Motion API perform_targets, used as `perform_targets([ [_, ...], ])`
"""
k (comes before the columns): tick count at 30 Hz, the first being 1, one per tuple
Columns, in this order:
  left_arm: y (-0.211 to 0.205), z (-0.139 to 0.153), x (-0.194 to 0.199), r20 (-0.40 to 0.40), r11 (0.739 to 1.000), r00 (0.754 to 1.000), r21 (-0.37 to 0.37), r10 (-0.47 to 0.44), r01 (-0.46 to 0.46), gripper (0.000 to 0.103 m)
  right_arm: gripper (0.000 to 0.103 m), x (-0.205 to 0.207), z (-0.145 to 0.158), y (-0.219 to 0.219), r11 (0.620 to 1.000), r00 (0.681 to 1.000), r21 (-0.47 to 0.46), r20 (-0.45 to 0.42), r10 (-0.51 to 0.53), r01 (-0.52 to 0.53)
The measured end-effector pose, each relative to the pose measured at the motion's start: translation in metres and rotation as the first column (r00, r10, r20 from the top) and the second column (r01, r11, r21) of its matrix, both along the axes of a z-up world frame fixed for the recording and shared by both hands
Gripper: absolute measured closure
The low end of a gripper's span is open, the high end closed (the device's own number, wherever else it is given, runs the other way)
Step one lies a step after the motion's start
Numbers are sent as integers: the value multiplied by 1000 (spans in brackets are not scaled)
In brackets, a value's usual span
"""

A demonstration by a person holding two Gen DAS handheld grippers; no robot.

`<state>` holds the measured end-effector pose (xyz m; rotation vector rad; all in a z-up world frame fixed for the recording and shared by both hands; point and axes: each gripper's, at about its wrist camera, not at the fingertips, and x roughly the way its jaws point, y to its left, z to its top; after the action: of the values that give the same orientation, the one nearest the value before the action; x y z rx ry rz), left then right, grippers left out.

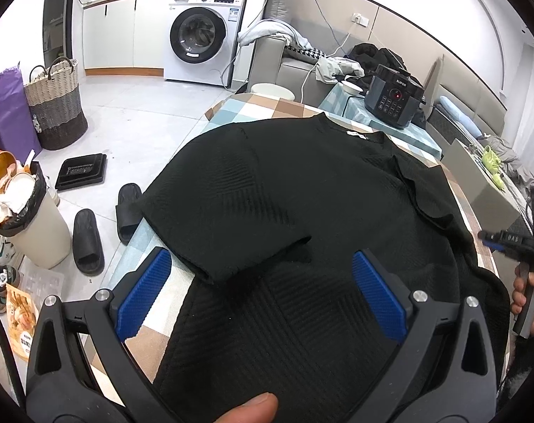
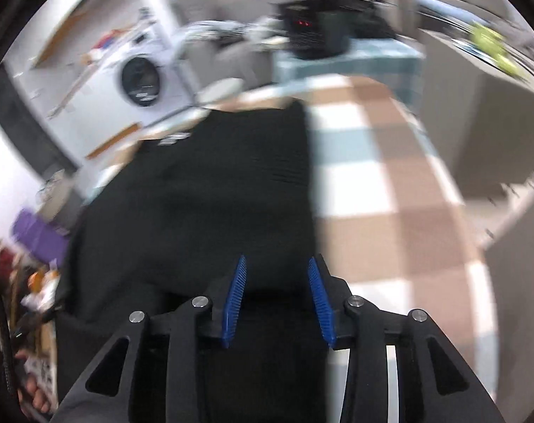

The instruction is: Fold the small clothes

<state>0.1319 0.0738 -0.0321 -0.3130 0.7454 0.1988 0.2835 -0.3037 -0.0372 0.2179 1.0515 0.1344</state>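
- Currently, a black shirt point(image 1: 302, 190) is spread on the checked worktop point(image 1: 267, 104), one sleeve folded inward.
- Left tongs point(image 1: 261, 292) are held wide apart above the shirt, nothing gripped.
- Right tongs point(image 2: 277, 299) are seen partly apart over the shirt's edge, blurred, pads pressing nothing.

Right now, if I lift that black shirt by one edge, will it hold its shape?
Probably not. The black shirt already lies folded over itself and drapes off the table edge, so it looks floppy. Its ribbed knit likely grips rather than slips.
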Motion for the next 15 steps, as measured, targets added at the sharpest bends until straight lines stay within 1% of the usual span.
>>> perform_targets([
  [2,-1,0,1,-4,1000,1000,2,1,-1,1,65,2,-4,-12,998,1000,56,-21,1,0],
  [4,-2,1,0,-6,1000,1000,9,1,-1,1,64,6,-11,-13,997,999,77,-41,18,-15],
  [6,-2,1,0,-5,1000,1000,17,5,-4,1,61,14,-17,-8,997,999,75,-41,30,-26],
  [10,0,2,-1,-10,999,1000,27,23,-23,1,61,34,-21,0,995,998,95,-51,21,-16],
  [11,1,2,-2,-11,999,1000,29,29,-29,1,61,39,-23,1,995,998,94,-57,23,-18],
  [12,3,1,-2,-14,999,999,30,35,-34,1,61,41,-25,14,996,998,90,-55,31,-26],
  [13,3,1,-2,-17,999,999,32,40,-39,1,62,43,-25,19,997,998,70,-47,46,-43],
  [15,7,0,-1,-22,998,998,34,52,-51,1,74,42,-24,31,997,997,1,-22,78,-78],
])
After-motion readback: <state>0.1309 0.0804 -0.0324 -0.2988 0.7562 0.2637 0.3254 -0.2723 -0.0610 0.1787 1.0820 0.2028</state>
